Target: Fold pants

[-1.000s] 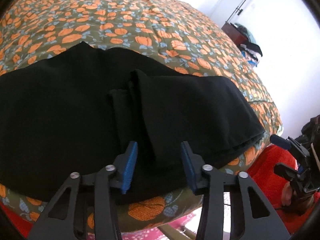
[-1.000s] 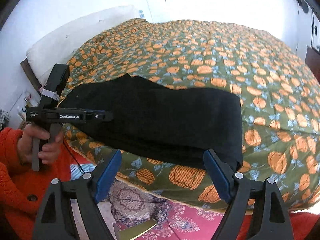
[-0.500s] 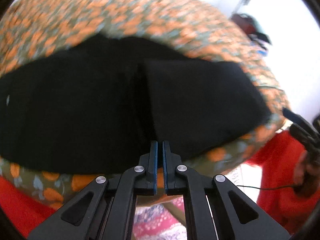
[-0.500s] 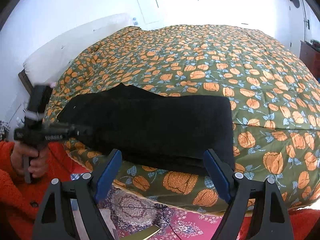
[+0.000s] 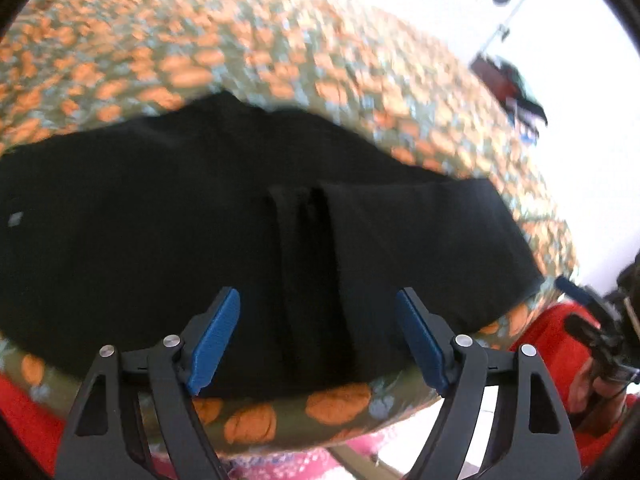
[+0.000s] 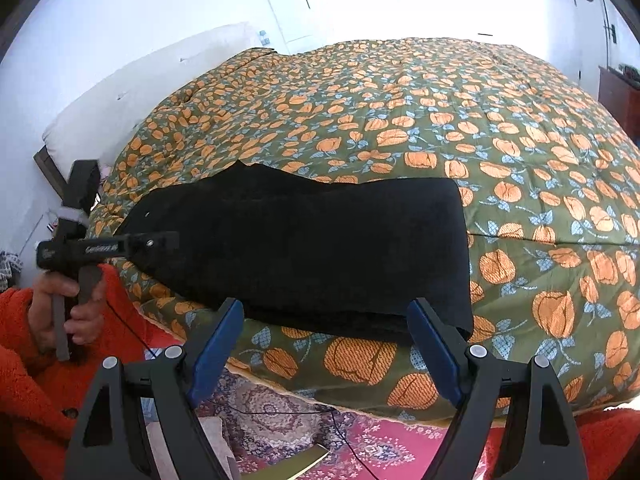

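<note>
Black pants (image 6: 312, 248) folded flat near bed (image 6: 520, 128) edge. Left gripper (image 5: 318, 336) jaws just opened wide, nothing held; right gripper (image 6: 326, 346) wide open, empty. Risk: 1 layer pinched, fold slides off edge.

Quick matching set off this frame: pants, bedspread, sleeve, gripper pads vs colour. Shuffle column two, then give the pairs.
Column 1:
1. pants
2. bedspread
3. sleeve
4. pads of the right gripper

Column 2:
A. blue
B. olive with orange flowers
C. black
D. red-orange

Pairs: 1-C, 2-B, 3-D, 4-A
</note>
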Demonstrator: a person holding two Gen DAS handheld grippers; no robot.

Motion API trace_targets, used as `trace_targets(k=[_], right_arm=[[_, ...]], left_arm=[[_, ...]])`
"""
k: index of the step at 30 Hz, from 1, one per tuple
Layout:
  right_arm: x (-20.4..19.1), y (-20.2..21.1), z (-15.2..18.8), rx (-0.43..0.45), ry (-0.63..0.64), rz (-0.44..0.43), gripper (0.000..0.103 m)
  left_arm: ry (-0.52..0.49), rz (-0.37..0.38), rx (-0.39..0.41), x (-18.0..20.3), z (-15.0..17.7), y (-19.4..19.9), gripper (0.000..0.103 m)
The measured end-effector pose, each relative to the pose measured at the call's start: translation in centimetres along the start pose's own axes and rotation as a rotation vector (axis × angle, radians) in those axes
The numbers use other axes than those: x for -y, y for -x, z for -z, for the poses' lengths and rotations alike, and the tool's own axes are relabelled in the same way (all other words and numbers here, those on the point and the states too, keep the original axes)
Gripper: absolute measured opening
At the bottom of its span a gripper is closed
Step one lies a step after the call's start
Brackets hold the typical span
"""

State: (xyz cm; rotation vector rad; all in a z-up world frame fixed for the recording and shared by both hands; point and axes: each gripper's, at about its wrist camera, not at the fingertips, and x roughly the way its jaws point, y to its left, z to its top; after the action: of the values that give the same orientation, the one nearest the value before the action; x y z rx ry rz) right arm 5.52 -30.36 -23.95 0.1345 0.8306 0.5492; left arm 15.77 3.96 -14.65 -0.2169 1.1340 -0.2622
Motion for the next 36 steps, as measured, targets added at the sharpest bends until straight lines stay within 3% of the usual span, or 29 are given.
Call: trace_targets(k=[3,5,6,8,10,14,18,24,29,32,34,36], right_arm=[[0.0,0.0,-0.1,0.002,0.0,0.0,0.083],[-0.1,0.1,-0.1,0.006,0.009,0.005,0.083],[-0.2,0.1,-0.1,0.006,0.011,0.006,0.083],[-0.1,0.0,0.0,0.001,0.01,0.009,0.083],[0.1,-0.2,0.1,-0.004,0.0,0.012,0.083],[0.4,0.0,0.0,0.008,-0.018,0.026,0.083],[0.9,1.0,-0.3,0.057,-0.034,0.064,0.083],[3.8,1.6,-0.3,0.088,-0.152,0.1,0.083],[5.9,2.1,-2.4,0.113,-0.218,0.076,0.083],[5.3,2.1,-5.2,0.138,-0.19,-0.055,0.083],[4.7,0.3,-6.3,0.091,-0.191,-0.206,0.083],[4.6,-2.3,-5.8,0.026,-0.199,-0.278,0.082]], left_arm=[[-0.018,-0.025,-0.08,0.7,-0.4,-2.6,0.064],[-0.051,-0.059,-0.059,1.7,-0.3,-2.5,0.058],[-0.065,-0.07,-0.052,2.0,-0.2,-2.3,0.04],[-0.083,-0.093,-0.03,2.6,-0.2,-1.8,0.014],[-0.083,-0.097,0.003,3.0,-0.5,-0.9,0.008],[-0.115,-0.1,0.087,3.4,-1.4,1.5,0.006],[-0.096,-0.102,0.143,1.1,-2.7,3.5,0.006],[-0.088,-0.163,0.043,-2.6,-1.7,-0.7,0.006],[-0.086,-0.152,0.061,-2.7,-2.0,-0.7,0.006],[-0.101,-0.164,0.059,-2.3,-1.8,-1.0,0.006],[-0.105,-0.166,0.061,-2.0,-1.7,-1.2,0.006],[-0.106,-0.165,0.06,-2.0,-1.5,-1.4,0.008]])
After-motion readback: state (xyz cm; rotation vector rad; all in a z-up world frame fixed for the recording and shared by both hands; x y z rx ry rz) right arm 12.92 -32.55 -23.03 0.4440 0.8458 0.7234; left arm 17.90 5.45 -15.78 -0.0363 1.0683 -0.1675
